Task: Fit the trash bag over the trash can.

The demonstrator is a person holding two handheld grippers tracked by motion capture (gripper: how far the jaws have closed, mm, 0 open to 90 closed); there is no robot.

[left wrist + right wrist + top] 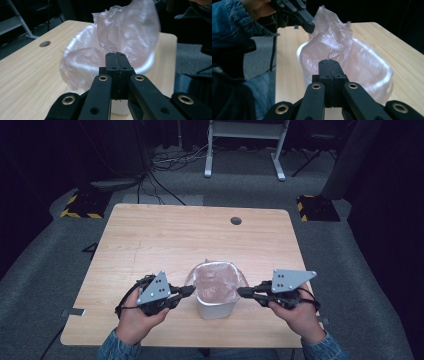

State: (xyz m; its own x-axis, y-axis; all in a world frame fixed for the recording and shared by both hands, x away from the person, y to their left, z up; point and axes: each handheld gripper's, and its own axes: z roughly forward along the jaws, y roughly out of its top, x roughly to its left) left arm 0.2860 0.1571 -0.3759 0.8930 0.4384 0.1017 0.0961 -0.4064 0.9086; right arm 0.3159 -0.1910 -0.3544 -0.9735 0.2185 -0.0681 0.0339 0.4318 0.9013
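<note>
High view: white bin [216, 308] near the front middle of the wooden table [150, 240], thin pink bag [216, 281] lining it. Left gripper [189, 291] at the bag's left edge, right gripper [242, 292] at its right edge.

Left gripper view: jaws pressed tight together, right by the bag [112, 50]; pinching plastic or not, cannot tell.

Right gripper view: jaws pressed together too, tips against the bag [347, 57]. Other gripper [308, 23] at the far side.
</note>
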